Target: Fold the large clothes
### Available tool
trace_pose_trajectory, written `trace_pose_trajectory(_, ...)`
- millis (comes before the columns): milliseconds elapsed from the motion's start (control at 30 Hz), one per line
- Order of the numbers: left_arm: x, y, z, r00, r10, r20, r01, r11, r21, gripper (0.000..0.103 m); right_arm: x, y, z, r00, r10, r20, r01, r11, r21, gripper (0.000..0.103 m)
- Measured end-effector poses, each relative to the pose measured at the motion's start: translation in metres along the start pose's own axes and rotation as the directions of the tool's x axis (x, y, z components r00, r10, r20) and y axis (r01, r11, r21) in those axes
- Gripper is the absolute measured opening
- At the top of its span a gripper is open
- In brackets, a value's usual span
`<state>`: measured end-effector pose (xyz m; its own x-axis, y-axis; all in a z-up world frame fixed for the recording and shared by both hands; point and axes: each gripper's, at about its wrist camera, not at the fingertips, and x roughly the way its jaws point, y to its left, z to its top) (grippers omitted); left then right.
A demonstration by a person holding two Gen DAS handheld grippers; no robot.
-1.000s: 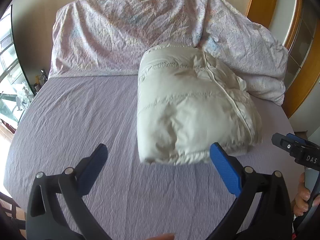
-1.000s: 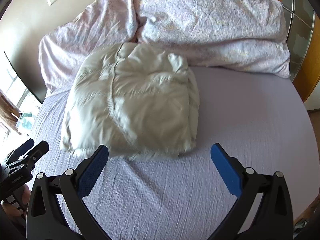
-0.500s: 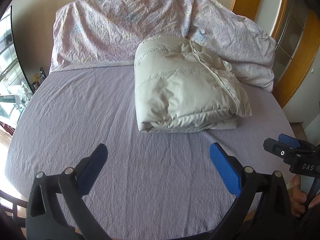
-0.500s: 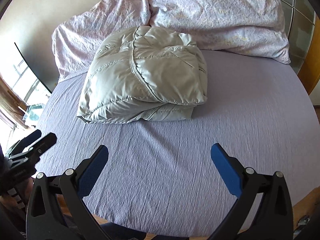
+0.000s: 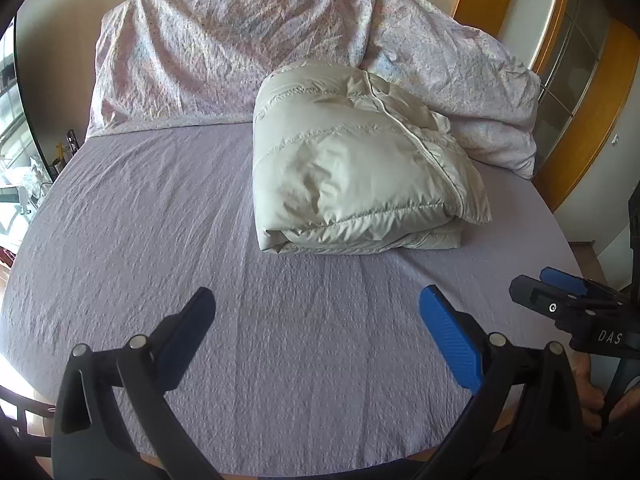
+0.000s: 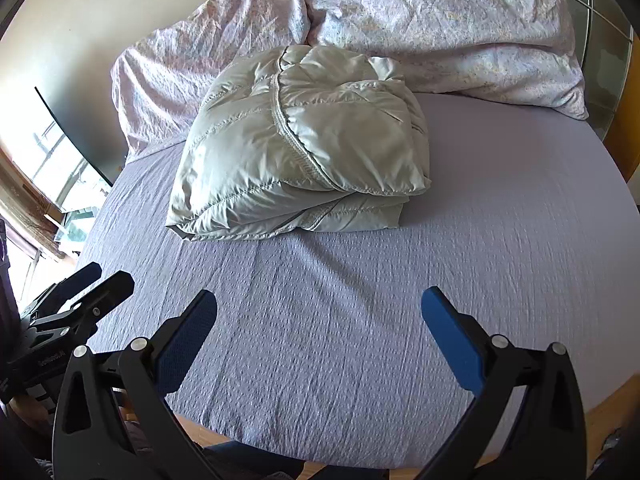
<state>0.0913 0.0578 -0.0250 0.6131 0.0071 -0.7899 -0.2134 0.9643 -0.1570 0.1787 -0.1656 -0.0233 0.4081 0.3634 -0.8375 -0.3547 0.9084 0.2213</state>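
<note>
A pale grey-beige puffer jacket (image 5: 360, 164) lies folded into a thick bundle on the lilac bed sheet (image 5: 160, 220), up against the pillows. It also shows in the right wrist view (image 6: 304, 144). My left gripper (image 5: 316, 316) is open and empty, held back near the foot of the bed, well short of the jacket. My right gripper (image 6: 320, 316) is open and empty, also near the foot edge. The right gripper shows at the right edge of the left wrist view (image 5: 560, 300), and the left gripper at the left edge of the right wrist view (image 6: 80, 292).
Two crumpled floral pillows (image 5: 224, 56) (image 5: 460, 80) lean on the wall behind the jacket. A wooden door frame (image 5: 592, 92) stands to the right of the bed, a window (image 6: 52, 168) to the left. The bed's foot edge (image 6: 360, 452) is just below my grippers.
Both grippers have pulled back from the folded jacket toward the foot of the bed, open throughout. The jacket now looks smaller and farther away and lies still.
</note>
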Motion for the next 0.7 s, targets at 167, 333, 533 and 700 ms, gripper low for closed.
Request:
trace_pose_trajectory(167,0.0020,-0.0021,-0.0011,1.000,-0.008,-0.005,0.008,1.000,0.000,0.101,-0.0004,0.0003,-0.0009,1.000,0.002,0.006,-0.002,1.000,0.002,0.102)
trace_pose_trajectory(333,0.0035,-0.0024,-0.0017,1.000,-0.016,-0.003,0.016,1.000,-0.006,0.101,-0.0006,-0.0018,-0.0009,1.000,0.007,0.011,-0.007,1.000,0.009,0.102)
trace_pose_trajectory(533,0.0048,-0.0021,-0.0015,1.000,-0.026,-0.003,0.026,1.000,-0.014,0.101,-0.0018,-0.0038,-0.0001,1.000,0.015,0.017,-0.015,1.000,0.008,0.102)
trace_pose_trajectory(700,0.0058,-0.0042,-0.0009,1.000,-0.030,-0.003,0.030,1.000,-0.010,0.101,-0.0011,-0.0042,0.0008,1.000,0.016,0.018,-0.017,1.000,0.013,0.102)
